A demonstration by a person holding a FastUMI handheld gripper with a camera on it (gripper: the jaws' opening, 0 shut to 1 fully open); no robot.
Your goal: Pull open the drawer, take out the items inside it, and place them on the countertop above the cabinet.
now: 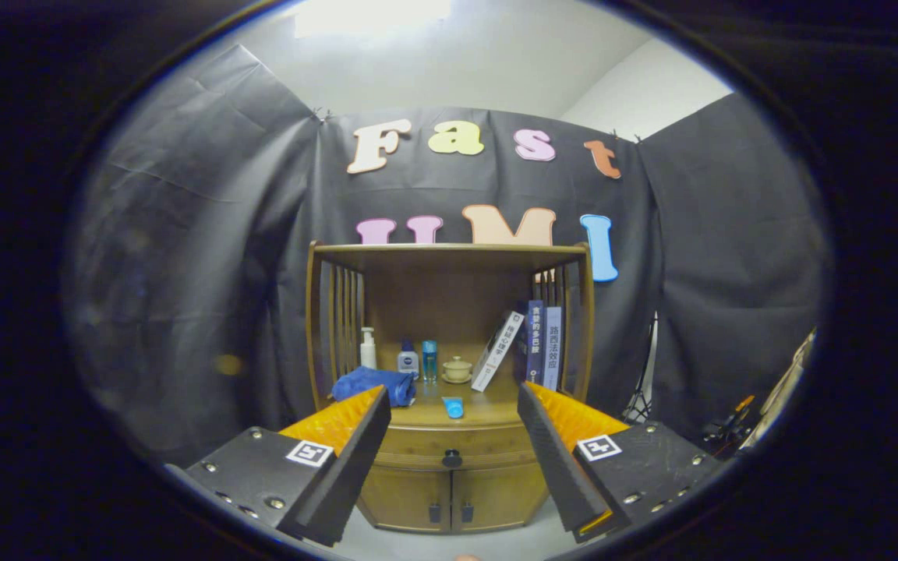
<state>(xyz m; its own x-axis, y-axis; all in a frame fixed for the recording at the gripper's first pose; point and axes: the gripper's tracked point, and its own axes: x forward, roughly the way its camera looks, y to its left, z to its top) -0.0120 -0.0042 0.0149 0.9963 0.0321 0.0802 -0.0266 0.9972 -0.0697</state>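
Gripper [453, 405] spread wide, holding nothing, facing wooden cabinet [449, 499].
Drawer [453, 446] at 12 o'clock beyond fingers, shut, round dark knob [452, 458]; fuzzy blue cloth [375, 384] on countertop [488, 411] at 11, small blue tube [454, 407], maybe plastic.

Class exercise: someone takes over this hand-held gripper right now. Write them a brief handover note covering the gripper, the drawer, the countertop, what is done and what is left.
Gripper: open, holding nothing, well back from the cabinet.
Drawer: shut, its dark knob seen between the fingers, beyond them. Contents hidden.
Countertop: already carries a blue cloth, a small blue item, bottles, a cup and books at the back.
Done: nothing yet.
Left: close in on the knob, pull the drawer open, lift out the items, set them on the countertop.
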